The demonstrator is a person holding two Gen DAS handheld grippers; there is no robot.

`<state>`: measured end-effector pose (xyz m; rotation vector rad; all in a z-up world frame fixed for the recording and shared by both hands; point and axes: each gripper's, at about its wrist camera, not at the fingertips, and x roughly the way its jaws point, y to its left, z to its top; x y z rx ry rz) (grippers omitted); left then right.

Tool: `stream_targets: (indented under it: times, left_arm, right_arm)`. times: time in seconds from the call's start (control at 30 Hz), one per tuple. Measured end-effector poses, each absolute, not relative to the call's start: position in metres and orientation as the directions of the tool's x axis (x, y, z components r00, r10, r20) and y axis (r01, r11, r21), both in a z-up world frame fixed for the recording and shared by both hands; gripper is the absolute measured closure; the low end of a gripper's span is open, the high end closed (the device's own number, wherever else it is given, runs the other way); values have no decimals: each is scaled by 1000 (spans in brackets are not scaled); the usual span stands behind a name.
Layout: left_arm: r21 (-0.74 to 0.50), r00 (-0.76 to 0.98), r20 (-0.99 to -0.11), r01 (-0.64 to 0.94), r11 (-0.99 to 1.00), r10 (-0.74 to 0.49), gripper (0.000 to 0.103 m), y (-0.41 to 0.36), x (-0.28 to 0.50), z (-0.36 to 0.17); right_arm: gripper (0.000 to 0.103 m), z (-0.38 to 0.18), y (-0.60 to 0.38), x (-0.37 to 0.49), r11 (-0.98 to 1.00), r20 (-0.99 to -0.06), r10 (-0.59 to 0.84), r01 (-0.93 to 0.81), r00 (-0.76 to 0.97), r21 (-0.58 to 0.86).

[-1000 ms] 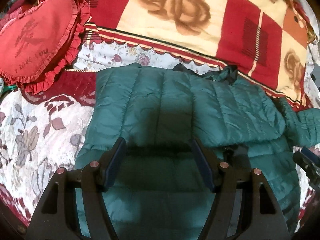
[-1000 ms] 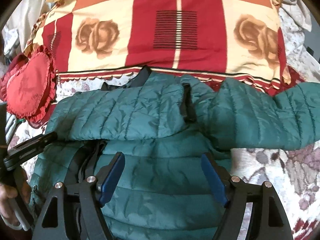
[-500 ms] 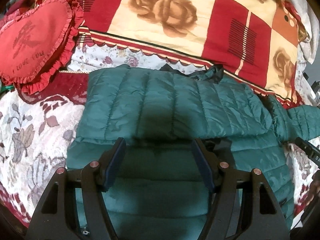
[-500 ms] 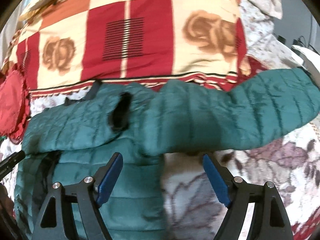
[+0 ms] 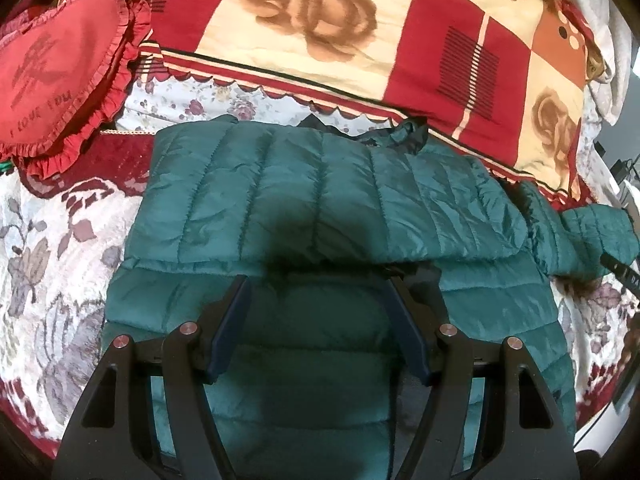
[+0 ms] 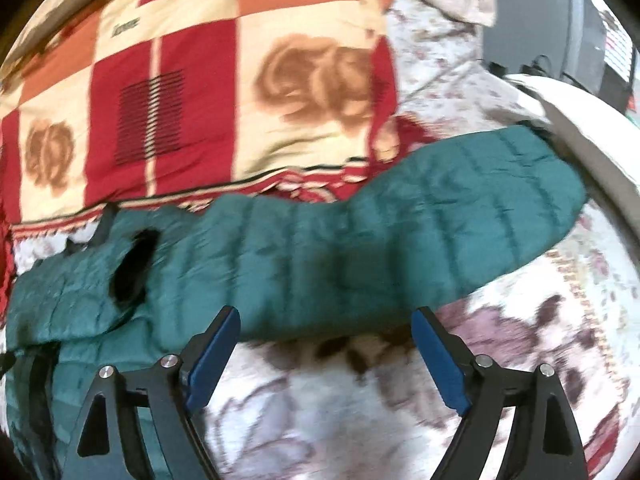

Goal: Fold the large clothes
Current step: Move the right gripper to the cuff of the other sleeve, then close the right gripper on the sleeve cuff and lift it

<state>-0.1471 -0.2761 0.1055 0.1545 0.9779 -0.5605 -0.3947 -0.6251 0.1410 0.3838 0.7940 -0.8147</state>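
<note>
A dark green quilted puffer jacket (image 5: 320, 208) lies flat on the bed. Its left sleeve is folded across the chest. My left gripper (image 5: 318, 284) is open and empty, hovering over the jacket's body just below the folded sleeve. The jacket's right sleeve (image 6: 400, 248) stretches out to the right over the floral bedspread. My right gripper (image 6: 326, 316) is open and empty, just in front of the sleeve's lower edge. A dark opening (image 6: 132, 264) shows in the jacket at the left of the right wrist view.
A red, cream and orange rose blanket (image 5: 360, 32) lies behind the jacket. A red heart pillow (image 5: 52, 76) sits at the far left. The floral bedspread (image 6: 360, 408) surrounds the jacket. A white curved edge (image 6: 580, 128) and dark equipment are at the right.
My right gripper has swung right, from over the jacket's body to the outstretched right sleeve. My left gripper has shifted slightly over the jacket body. Both stayed open.
</note>
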Motion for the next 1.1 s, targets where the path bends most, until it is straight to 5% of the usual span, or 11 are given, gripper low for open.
stream_targets:
  times: [0.5,0.93,1.1]
  left_arm:
    - [-157,412,-815,519,840,-407,34,-274,-149,107]
    - [-161,392,-824,531,832,-410,34,-275,-153,104]
    - [-169,386,-826,525,834,-410,34,-273,-153,102]
  right_arm:
    - [10,180,-700,-467,390,-678,-662,919,320,53]
    - [9,165,-764,-490,281,-700,-627,938,341,204]
    - [28,158,-774,-479,295,-712,-612,934,346,200]
